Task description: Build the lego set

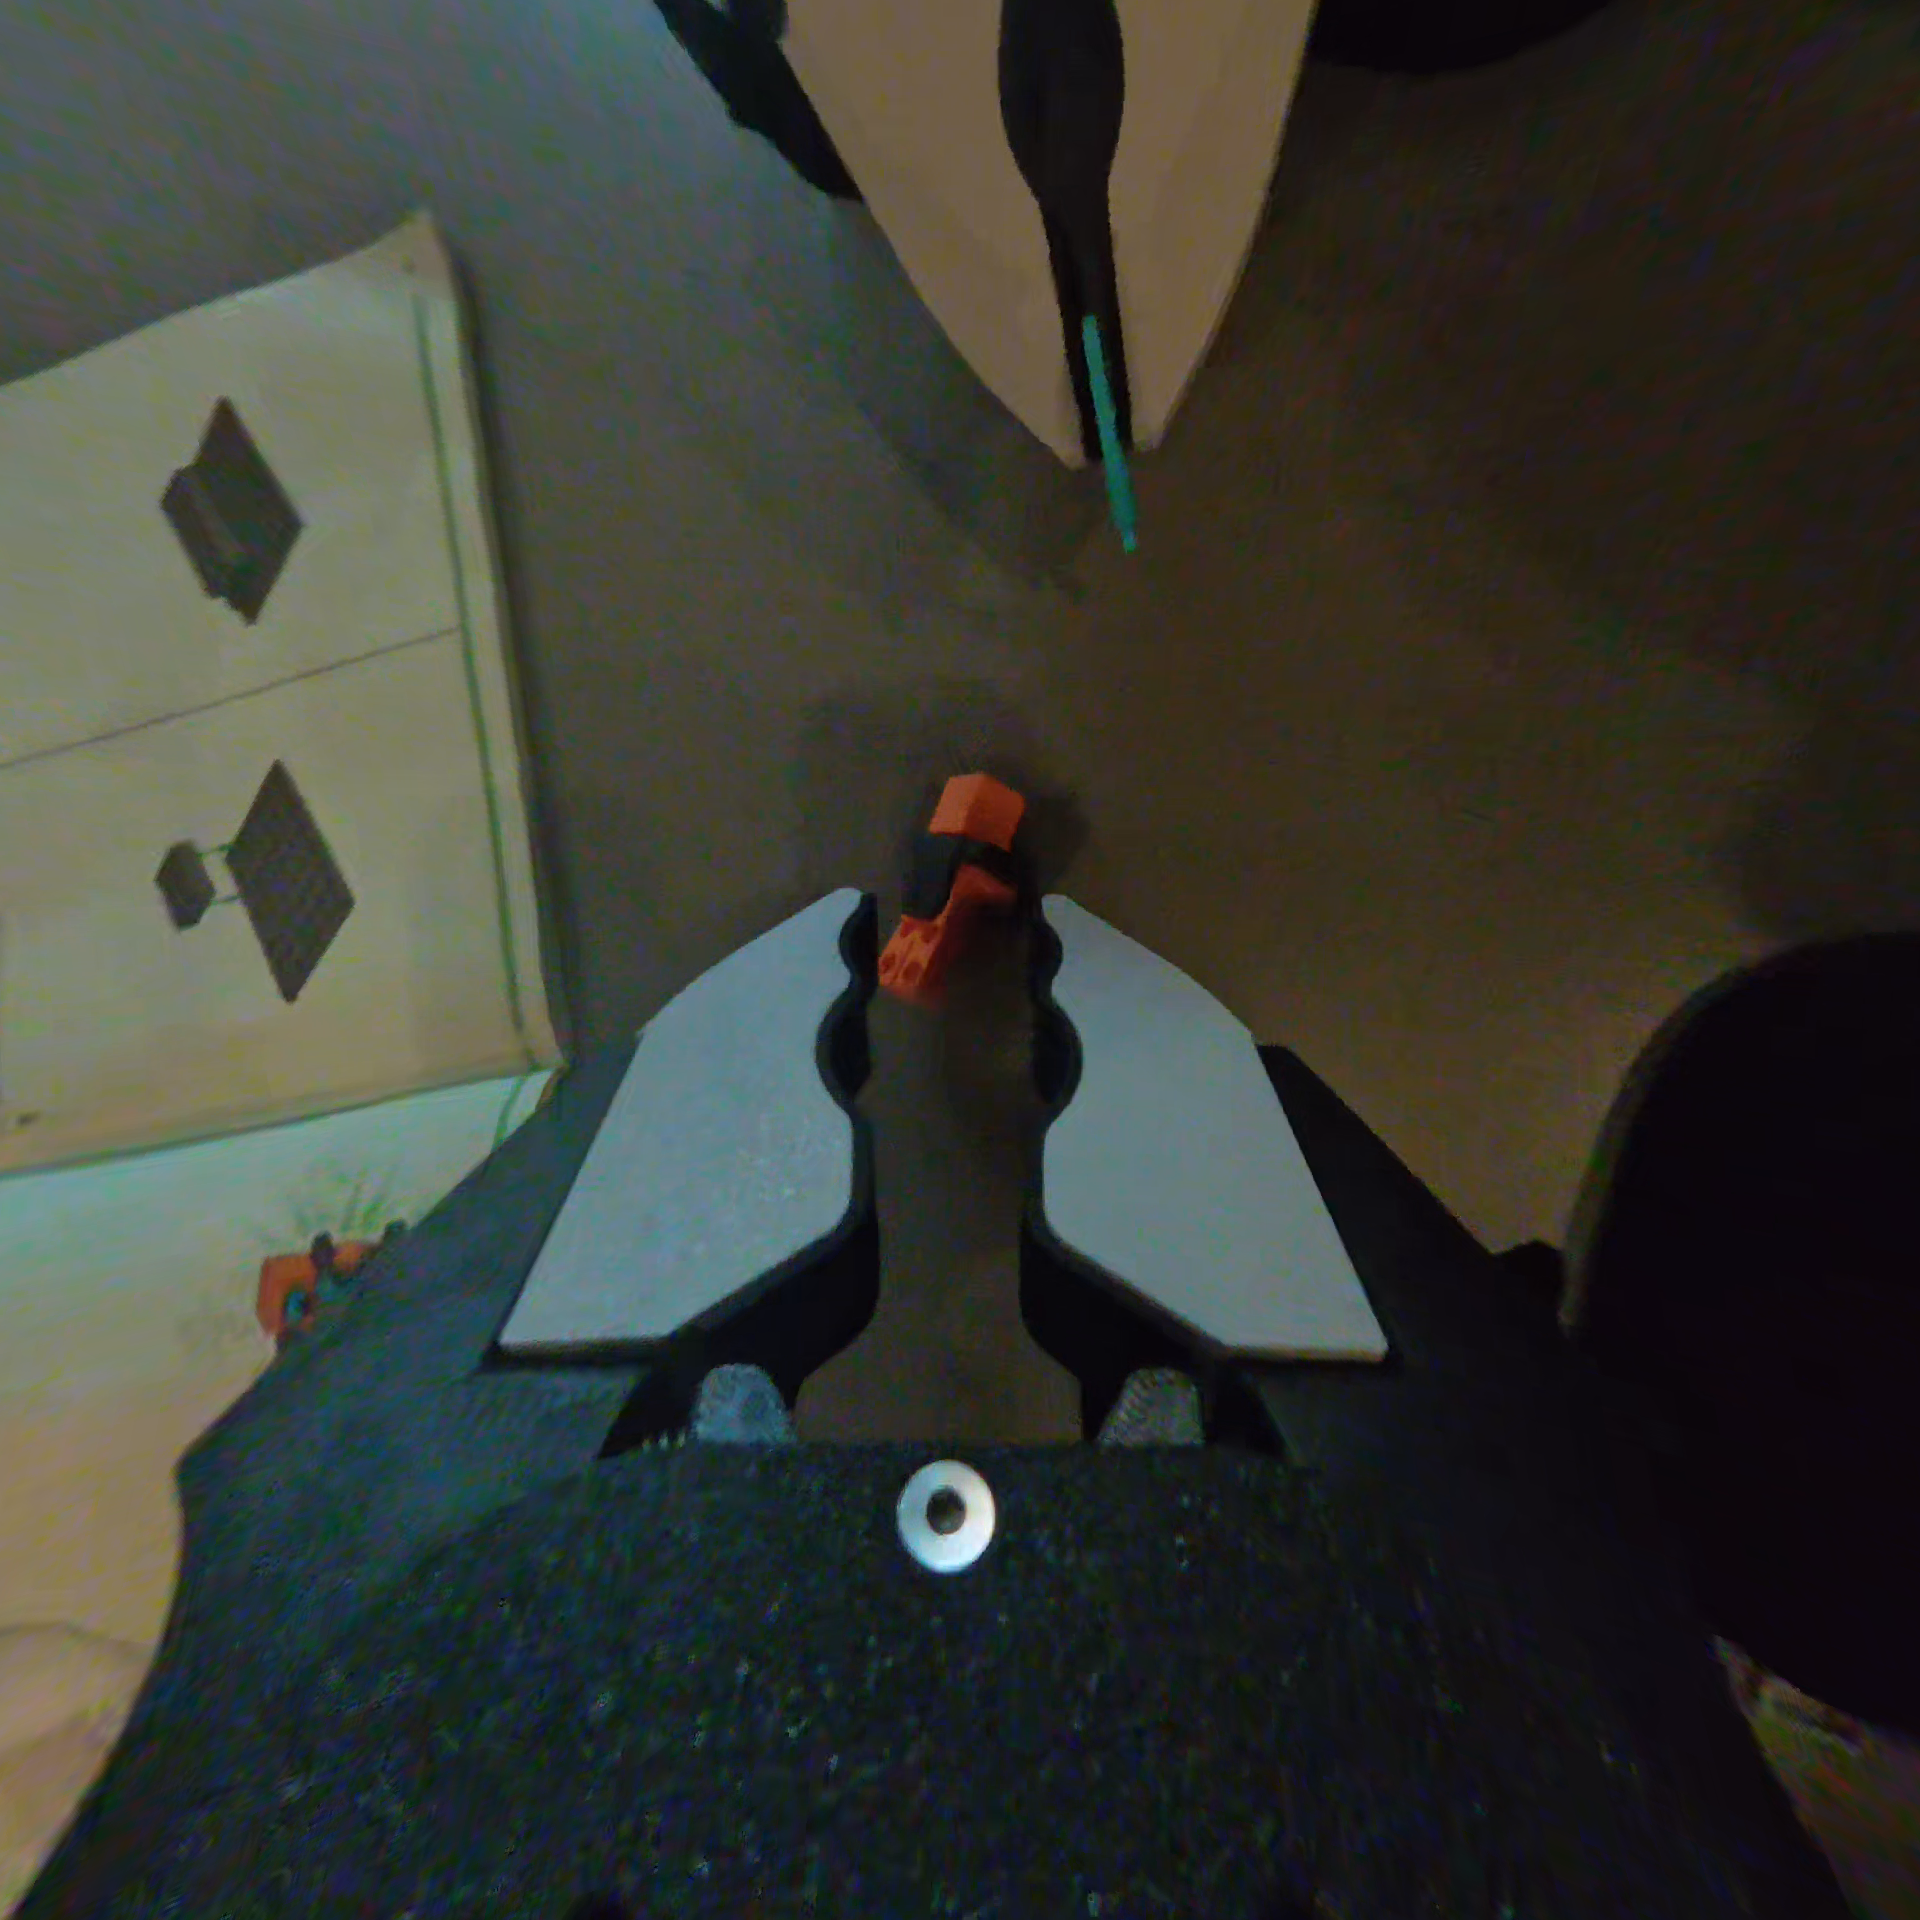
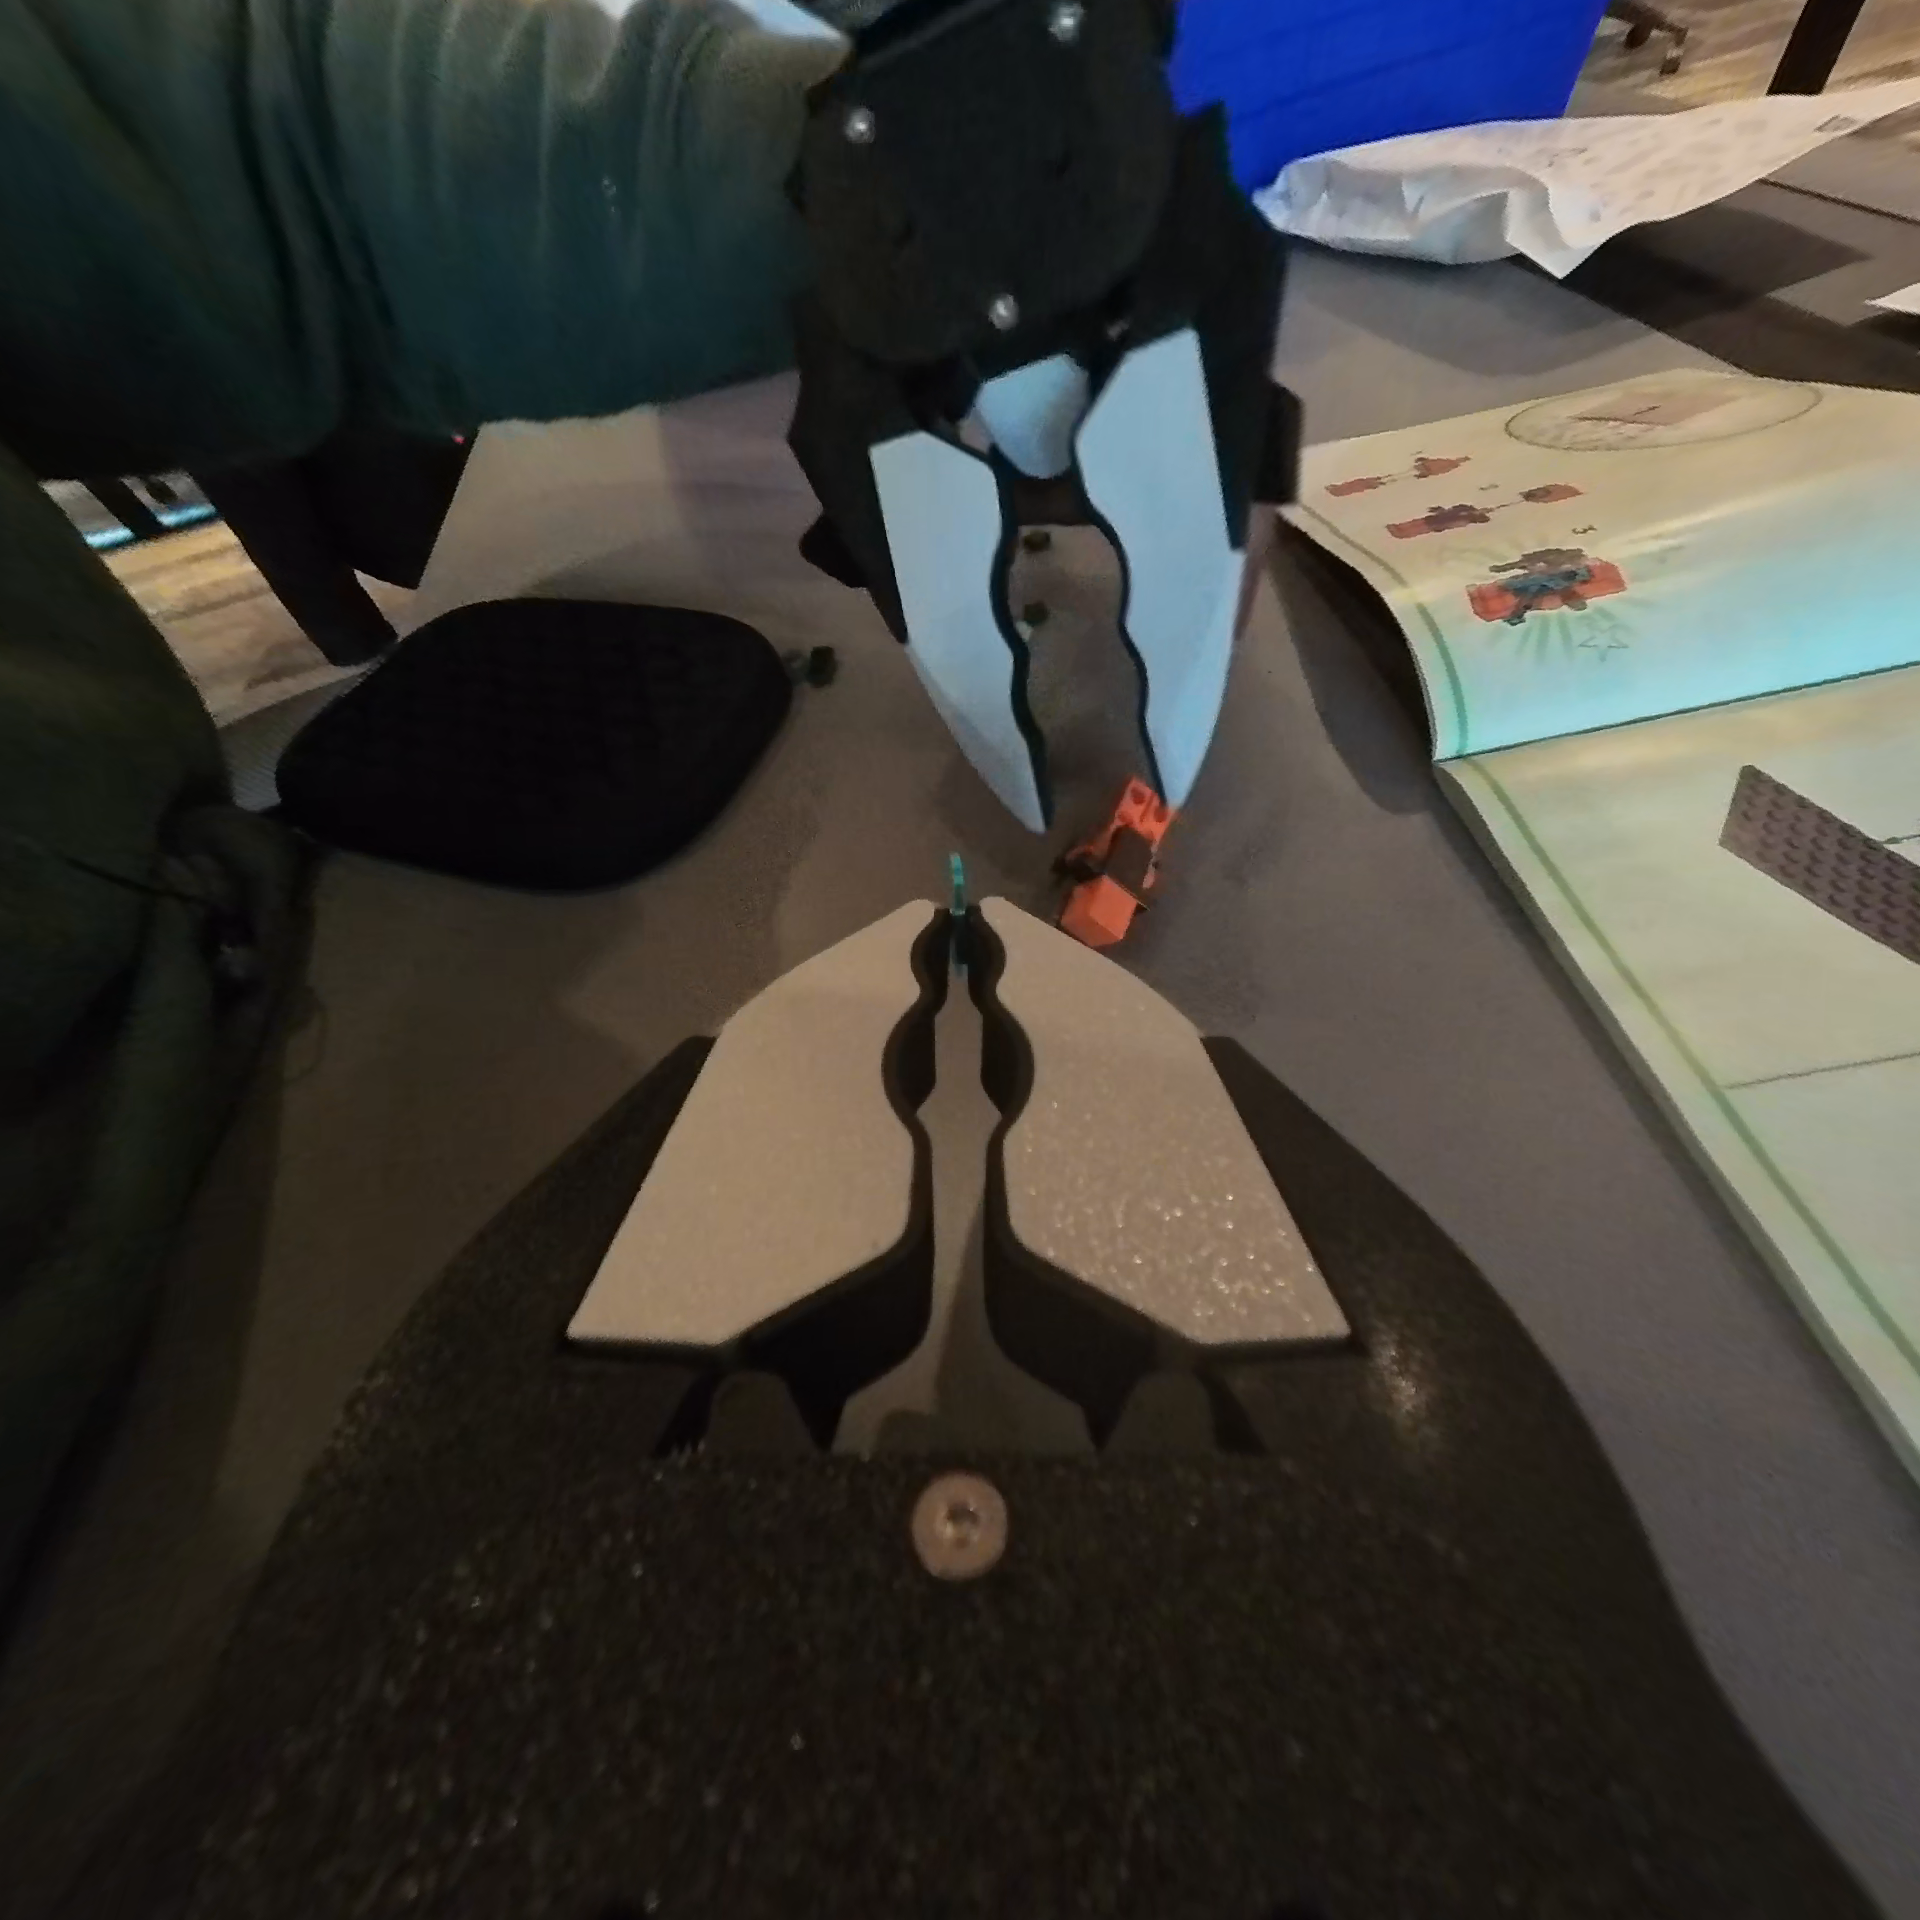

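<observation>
Left wrist view first: the left gripper (image 1: 951, 914) has its jaws spread apart, and the little orange-and-black lego assembly (image 1: 954, 891) sits on the grey table (image 1: 1403, 675) right at the fingertips, poking out just past them — can't tell if either pad actually touches it. Beyond the assembly, the right gripper (image 1: 1107, 452) comes in from the top, cut off by the frame, pinching a thin teal rod (image 1: 1108, 436). Left of the assembly lies the open instruction booklet (image 1: 239, 727), partly hidden behind the gripper body. Right wrist view: the right gripper (image 2: 961, 914) is clamped on that teal rod (image 2: 957, 871), mostly buried between the fingers. The assembly (image 2: 1114, 875) is just beside the tip, the left gripper (image 2: 1112, 805) over it. A black baseplate (image 2: 530, 743) sits off to its left — studs hard to make out.
</observation>
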`<state>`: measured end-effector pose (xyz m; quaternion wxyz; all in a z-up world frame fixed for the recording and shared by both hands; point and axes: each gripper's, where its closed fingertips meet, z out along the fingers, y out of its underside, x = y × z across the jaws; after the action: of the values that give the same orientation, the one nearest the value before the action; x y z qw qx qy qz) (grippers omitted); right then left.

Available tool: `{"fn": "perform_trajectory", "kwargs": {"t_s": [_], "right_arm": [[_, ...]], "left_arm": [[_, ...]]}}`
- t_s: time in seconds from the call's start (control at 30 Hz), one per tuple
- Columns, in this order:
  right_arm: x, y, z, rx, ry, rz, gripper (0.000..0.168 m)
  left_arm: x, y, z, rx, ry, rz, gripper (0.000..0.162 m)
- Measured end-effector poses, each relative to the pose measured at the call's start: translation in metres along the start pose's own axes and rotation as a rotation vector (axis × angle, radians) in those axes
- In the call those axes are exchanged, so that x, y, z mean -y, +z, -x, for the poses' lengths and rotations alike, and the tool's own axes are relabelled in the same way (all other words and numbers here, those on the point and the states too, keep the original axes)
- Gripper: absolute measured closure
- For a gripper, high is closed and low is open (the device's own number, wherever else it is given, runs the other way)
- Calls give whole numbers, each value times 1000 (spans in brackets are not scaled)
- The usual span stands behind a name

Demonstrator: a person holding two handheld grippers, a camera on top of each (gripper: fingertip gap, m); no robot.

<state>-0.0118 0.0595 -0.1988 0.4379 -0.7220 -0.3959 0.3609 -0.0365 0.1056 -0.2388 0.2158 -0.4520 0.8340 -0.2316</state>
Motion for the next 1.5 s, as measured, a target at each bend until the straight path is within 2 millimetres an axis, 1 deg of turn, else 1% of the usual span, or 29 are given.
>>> {"fn": "perform_trajectory", "kwargs": {"t_s": [0.07, 0.17, 0.33, 0.5, 0.67, 0.8, 0.87, 0.93, 1.0, 1.07, 1.17, 1.27, 1.4, 1.5], "right_arm": [[0, -1, 0, 4, 3, -3, 166], [0, -2, 2, 12, 1, -6, 166], [-1, -4, 5, 33, 0, -7, 166], [0, -6, 7, 47, -1, -13, 166], [-1, -8, 7, 54, -3, -15, 166], [0, -11, 6, 53, -3, -24, 166], [1, -12, 6, 51, -4, -30, 166], [2, -13, 6, 48, -6, -39, 166], [4, -14, 5, 43, -8, -49, 166], [8, -15, 6, 40, -8, -67, 166], [17, -18, 5, 33, -6, -117, 166], [31, -24, 6, 40, 13, -194, 166], [46, -29, 9, 44, 24, -259, 166], [51, -28, 12, 40, 16, -272, 166]], "left_arm": [[2, 3, -5, -91, 12, 35, 135], [0, 5, -7, -196, 26, 104, 134], [-3, 8, 1, -269, 19, 172, 134], [-6, 10, -6, -378, 11, 243, 136], [-4, 15, -9, -424, -1, 265, 136], [-2, 15, -9, -377, 9, 237, 139], [2, 14, -10, -332, -2, 158, 139], [10, 9, -12, -292, -40, 42, 139], [21, 0, -13, -241, -82, -103, 139], [36, -14, -15, -200, -141, -275, 138], [57, -42, -22, -173, -221, -534, 138], [70, -66, -31, -166, -275, -751, 139], [82, -90, -43, -188, -305, -944, 139], [88, -101, -49, -214, -314, -1030, 139]]}}
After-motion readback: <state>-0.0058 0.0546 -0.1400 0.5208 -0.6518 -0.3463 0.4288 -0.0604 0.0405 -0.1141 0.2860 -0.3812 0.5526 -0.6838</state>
